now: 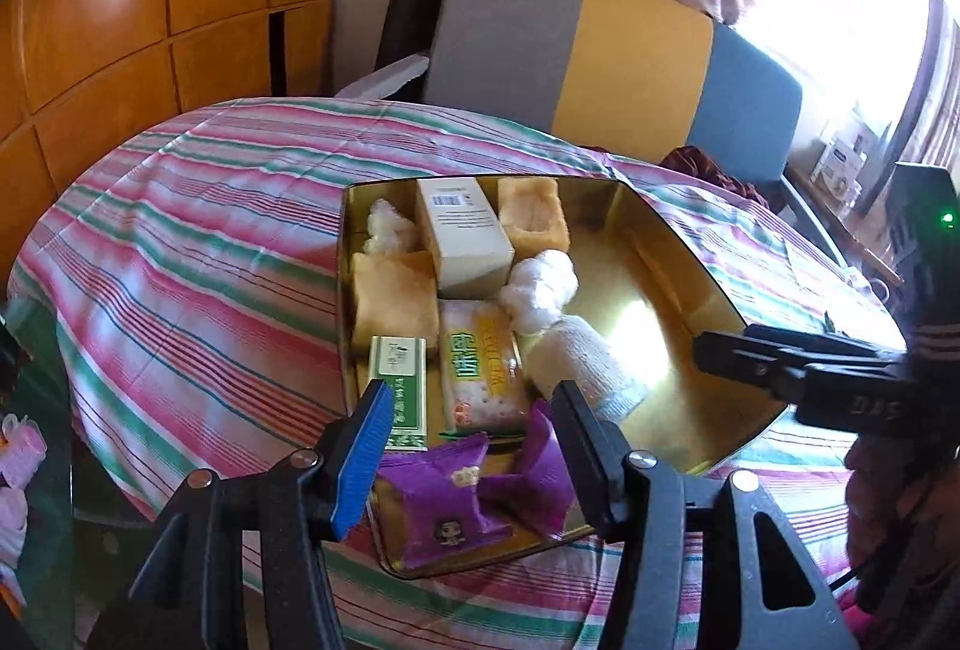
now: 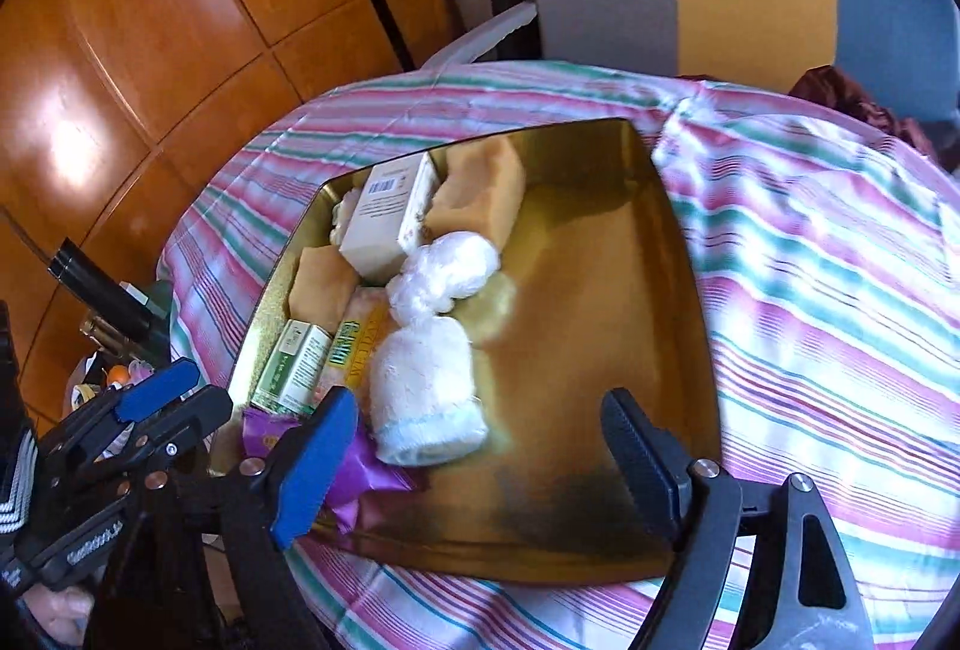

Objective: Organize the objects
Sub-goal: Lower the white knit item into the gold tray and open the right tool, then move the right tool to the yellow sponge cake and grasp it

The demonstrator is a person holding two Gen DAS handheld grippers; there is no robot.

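Ribbed blue fingers (image 2: 315, 461) over glossy gold tray (image 2: 600, 230)

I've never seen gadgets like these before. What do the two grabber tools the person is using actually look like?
Each is a black frame with silver pivot bolts and two flat ribbed fingers. On the left gripper and the right gripper, one finger has a bright blue pad and the other a black one. Small white lettering marks the black bodies, too blurred to read. A black sleeve with white stripes shows behind the right one.

A round-looking table (image 2: 810, 290) under a striped cloth (image 1: 198, 254) carries 1 gold tray (image 2: 600, 302).
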